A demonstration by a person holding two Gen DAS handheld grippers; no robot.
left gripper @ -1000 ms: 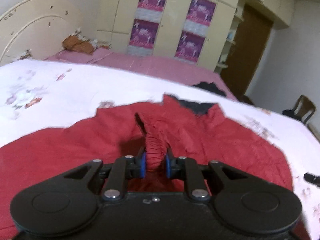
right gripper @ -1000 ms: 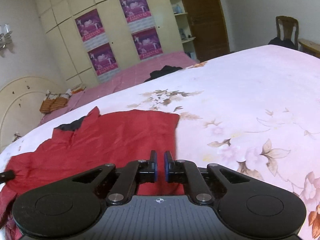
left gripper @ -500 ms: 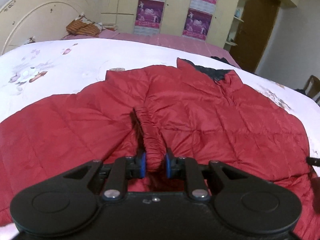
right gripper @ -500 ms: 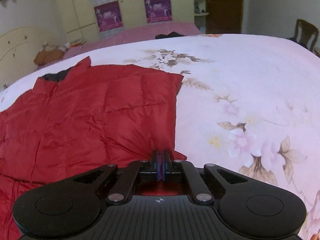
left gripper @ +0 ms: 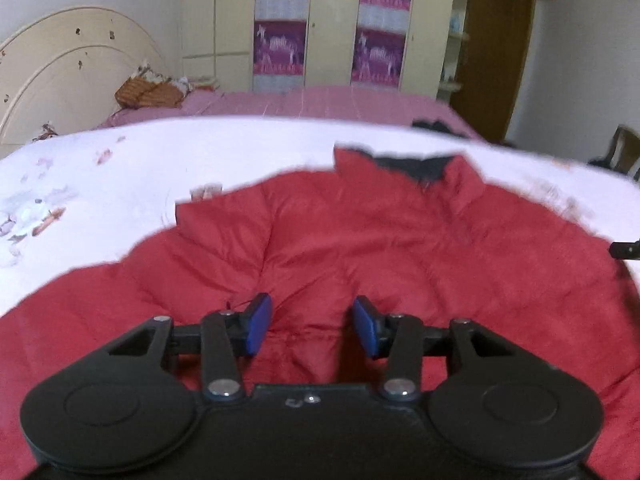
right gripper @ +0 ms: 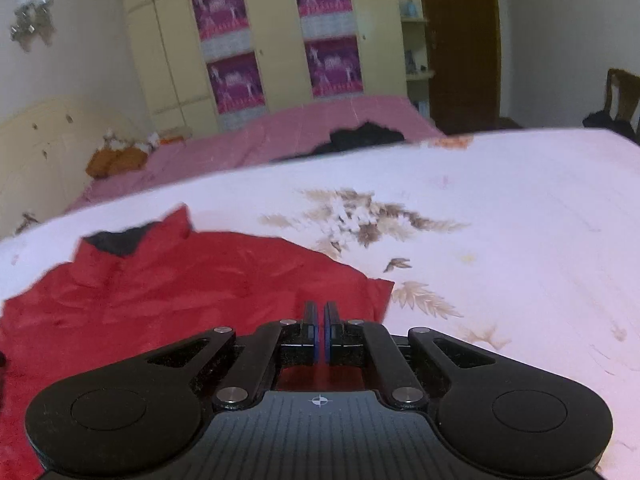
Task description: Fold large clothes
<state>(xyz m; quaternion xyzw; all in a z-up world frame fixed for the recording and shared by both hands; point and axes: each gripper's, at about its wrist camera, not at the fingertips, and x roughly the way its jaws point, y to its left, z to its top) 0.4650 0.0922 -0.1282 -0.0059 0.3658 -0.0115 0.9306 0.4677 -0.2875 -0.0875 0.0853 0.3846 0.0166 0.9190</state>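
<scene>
Red quilted jacket (left gripper: 360, 248) lies spread on the floral white bedspread (left gripper: 120, 168), its dark-lined collar (left gripper: 416, 164) toward twelve o'clock in the left wrist view. A second ago the left gripper (left gripper: 312, 322) pinched a bunched red cuff between its blue pads (left gripper: 258, 322); now its jaws are opening, the cuff has dropped out of them, and only flat jacket fabric shows in the gap, untouched by either pad. At three o'clock in that view a dark gripper tip (left gripper: 626, 249) pokes in at the jacket's edge. In the right wrist view the right gripper (right gripper: 320, 330) is clenched, pads nearly meeting, where a second ago a narrow gap showed; whether a thin edge of the jacket (right gripper: 200, 292) is caught between them cannot be told. The jacket corner (right gripper: 380, 286) sits at one o'clock from its fingertips, the bedspread (right gripper: 500, 220) stretching away to three o'clock.
</scene>
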